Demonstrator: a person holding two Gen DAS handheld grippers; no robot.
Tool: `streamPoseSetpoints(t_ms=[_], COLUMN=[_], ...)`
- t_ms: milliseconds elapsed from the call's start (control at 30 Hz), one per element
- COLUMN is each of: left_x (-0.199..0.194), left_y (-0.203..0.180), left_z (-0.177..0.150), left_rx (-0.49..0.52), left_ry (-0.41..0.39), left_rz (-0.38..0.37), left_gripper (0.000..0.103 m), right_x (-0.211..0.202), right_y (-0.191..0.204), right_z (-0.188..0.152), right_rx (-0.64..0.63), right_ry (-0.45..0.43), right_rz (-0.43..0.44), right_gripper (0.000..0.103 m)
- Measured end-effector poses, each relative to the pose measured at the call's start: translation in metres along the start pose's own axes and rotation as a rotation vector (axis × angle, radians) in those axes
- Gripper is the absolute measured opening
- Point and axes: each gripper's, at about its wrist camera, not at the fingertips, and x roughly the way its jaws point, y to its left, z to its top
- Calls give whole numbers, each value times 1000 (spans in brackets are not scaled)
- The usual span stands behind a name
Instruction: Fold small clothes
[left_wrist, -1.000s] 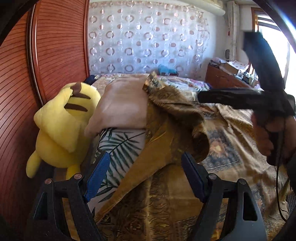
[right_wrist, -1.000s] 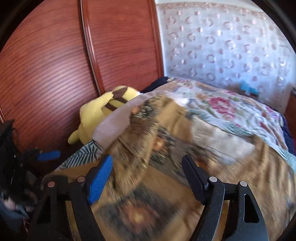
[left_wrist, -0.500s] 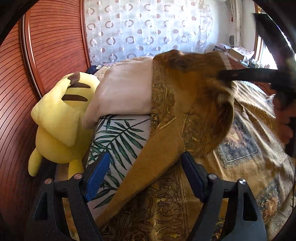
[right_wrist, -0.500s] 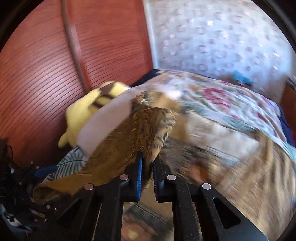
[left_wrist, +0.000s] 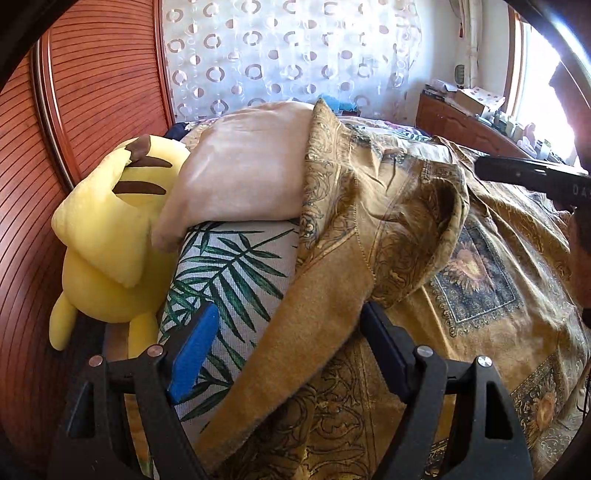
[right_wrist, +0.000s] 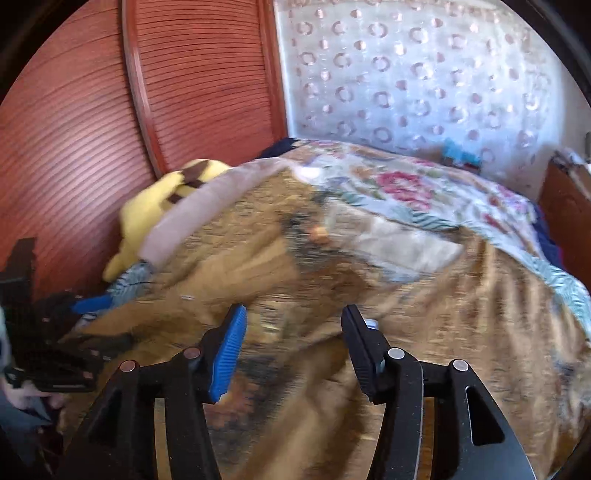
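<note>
Having just been opened, the right gripper (right_wrist: 291, 354) was parted and empty over the golden garment (left_wrist: 388, 221); the left gripper (left_wrist: 284, 347) was held wide at 6 o'clock, straddling the hem, apparently for the next fold.

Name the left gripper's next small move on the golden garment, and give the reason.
Probably ease the left gripper down and close on the golden garment: its long edge lies between the open jaws, ungripped, while the right gripper, just opened, holds nothing.
</note>
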Motion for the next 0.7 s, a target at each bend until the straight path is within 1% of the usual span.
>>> streamPoseSetpoints(t_ms=[133,200,267,333,400,567,700], left_x=[0,0,0,0,0,0,0], left_y=[1,1,0,0,0,1,1], left_z=[0,0,0,0,0,1,0], left_rx=[-3,-3,-3,-3,-3,-4,-7], left_ry=[-1,-1,-1,-2,-2,-2,-3], left_rz=[1,0,1,0,0,1,3], left_gripper=[80,80,80,80,80,80,80], right_x=[19,32,43,47,41,9,-9], right_y=[15,22,23,23,19,7,0], right_z=[9,12,13,10,4,-17,-35], right_rx=[-39,-43,-59,-82,-91,-55,-26], right_ry=[9,43,70,102,106,76,92], right_rz=[71,99,114,85,70,41,15], right_gripper=[55,55,40,15,13,13,13])
